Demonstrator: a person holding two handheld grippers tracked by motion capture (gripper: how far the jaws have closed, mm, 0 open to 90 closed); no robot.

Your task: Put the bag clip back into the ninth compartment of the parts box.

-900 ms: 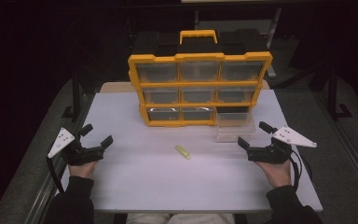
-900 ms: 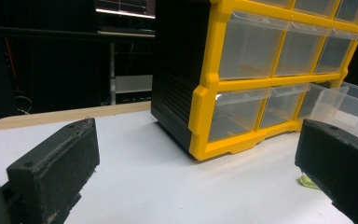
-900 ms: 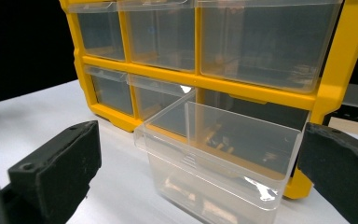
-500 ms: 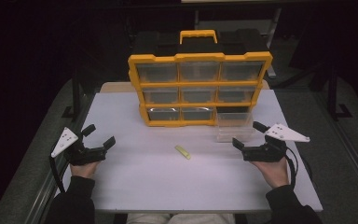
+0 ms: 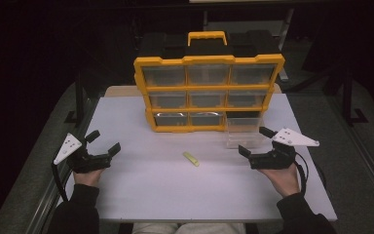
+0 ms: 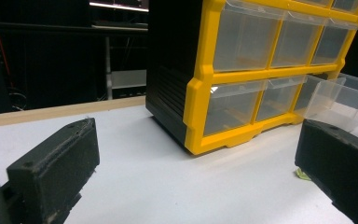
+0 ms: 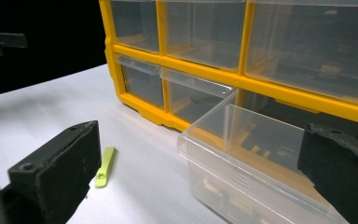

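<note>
A yellow and black drawer cabinet (image 5: 208, 92) stands at the back of the white table (image 5: 141, 195). One clear drawer (image 5: 244, 131) has been pulled out and sits on the table in front of the cabinet's lower right corner. A small yellow-green piece (image 5: 191, 159) lies at mid-table. My left gripper (image 5: 104, 142) rests open at the left edge with nothing in it. My right gripper (image 5: 254, 141) is open and empty just in front of the clear drawer (image 7: 256, 154). The yellow-green piece (image 7: 105, 166) lies beside its left jaw. In the left gripper view the cabinet (image 6: 200, 93) stands ahead.
Dark floor and black frame legs surround the table. A wooden strip (image 6: 60, 111) edges the table behind the cabinet. Bare white tabletop lies between the two grippers and along the front edge.
My right gripper has shifted a little to the left, closer to the clear drawer. The left gripper has hardly moved.
</note>
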